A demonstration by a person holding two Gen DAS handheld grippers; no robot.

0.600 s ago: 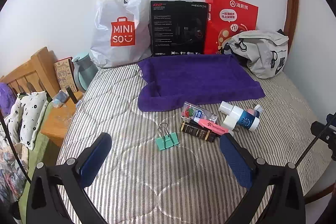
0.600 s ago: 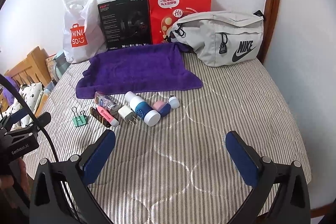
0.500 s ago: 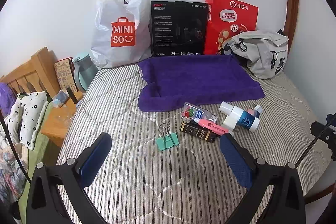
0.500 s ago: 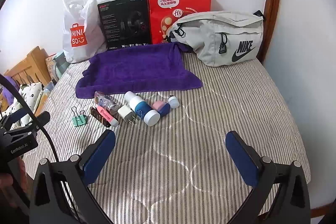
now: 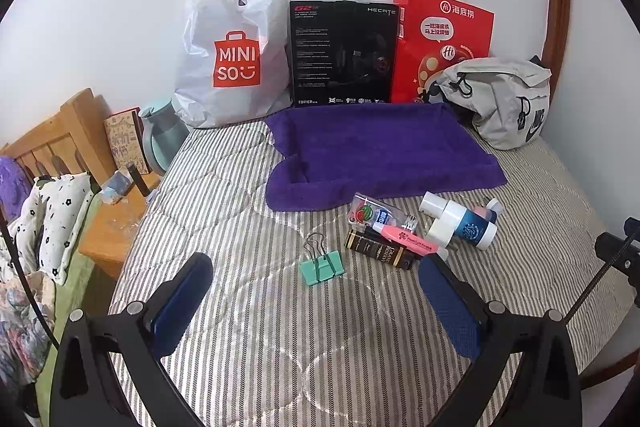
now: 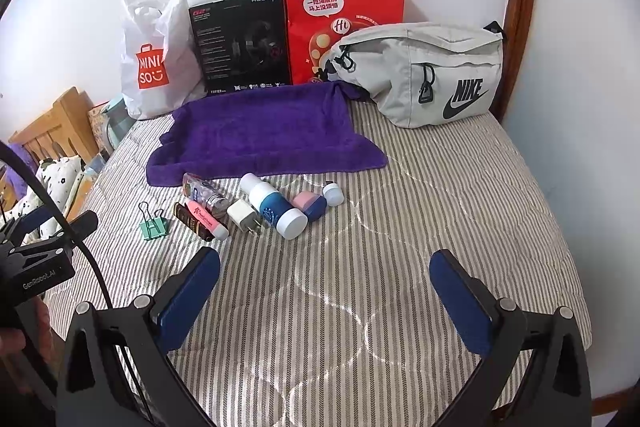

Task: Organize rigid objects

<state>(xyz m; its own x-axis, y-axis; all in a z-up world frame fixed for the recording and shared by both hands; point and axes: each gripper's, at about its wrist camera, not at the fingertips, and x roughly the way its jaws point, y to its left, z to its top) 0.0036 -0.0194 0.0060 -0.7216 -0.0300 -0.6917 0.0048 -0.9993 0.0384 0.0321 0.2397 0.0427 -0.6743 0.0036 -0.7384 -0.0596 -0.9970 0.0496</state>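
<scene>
- Left wrist view: we see our left tool [image 5: 316,307] spread wide and empty over the striped bed [image 5: 248,347], angled down at it; its right blue pad covers the near end of the dark box [image 5: 378,250].
- At 3 o'clock in that view a black bracket is cut off by the frame edge; we cannot tell what it belongs to.
- At 9 o'clock a wooden nightstand [image 5: 108,235] holds small items too blurred to name, with a teal jug [image 5: 162,135] behind.
- Right wrist view: our right tool [image 6: 325,291] is likewise released, nothing between its pads, above bare bedding.
- At 9 o'clock there, the other rig and a fingertip are partly cropped.
- The task's things lie in a tight cluster just in front of the purple towel [image 6: 260,131], at 11 o'clock from the right tool.
- A mint binder clip [image 5: 322,265] sits apart, at the cluster's left.
- A pink highlighter [image 5: 406,237] rests across the dark box, whose gold lettering we cannot read.
- A clear pouch [image 5: 370,213] touches the towel's front edge; its contents are hard to make out.
- A white charger plug [image 6: 244,215] lies against a white-and-blue bottle [image 6: 276,207] lying on its side.
- A pink-and-navy item [image 6: 310,203] and a small white cap [image 6: 333,193] lie half hidden behind the bottle.
- At 12 o'clock, a white shopping bag [image 5: 236,47], black carton [image 5: 344,55], red paper bag [image 5: 440,39] and grey waist bag [image 6: 424,75] line the wall.
</scene>
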